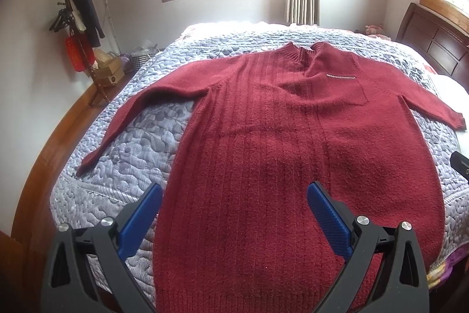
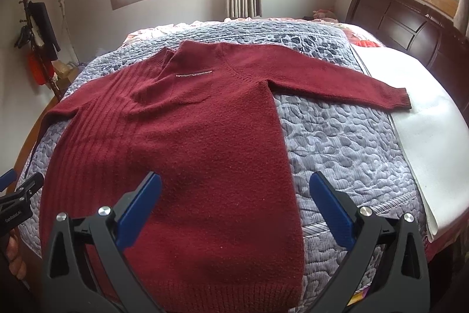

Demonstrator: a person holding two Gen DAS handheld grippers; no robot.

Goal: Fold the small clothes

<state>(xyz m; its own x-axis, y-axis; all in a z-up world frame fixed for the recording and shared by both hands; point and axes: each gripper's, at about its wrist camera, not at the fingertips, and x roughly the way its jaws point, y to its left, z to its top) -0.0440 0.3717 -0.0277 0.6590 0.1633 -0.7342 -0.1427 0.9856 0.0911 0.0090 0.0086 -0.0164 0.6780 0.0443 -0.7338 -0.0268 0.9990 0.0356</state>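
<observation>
The bed [image 2: 390,19] carries a grey quilt [image 2: 337,143]. A red sweater [image 2: 187,143] lies flat on the quilt, sleeves spread, collar at the far side. A white sheet [image 2: 425,137] lies beside the quilt, toward the headboard.

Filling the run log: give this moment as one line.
phase: pre-fold | red sweater: flat on bed quilt, sleeves spread | left claw: open, empty | right claw: open, empty

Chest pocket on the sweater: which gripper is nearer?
Right, by a hedged margin. The right gripper hovers over the hem on the chest pocket's side; the left gripper hangs over the ribbed half.
</observation>
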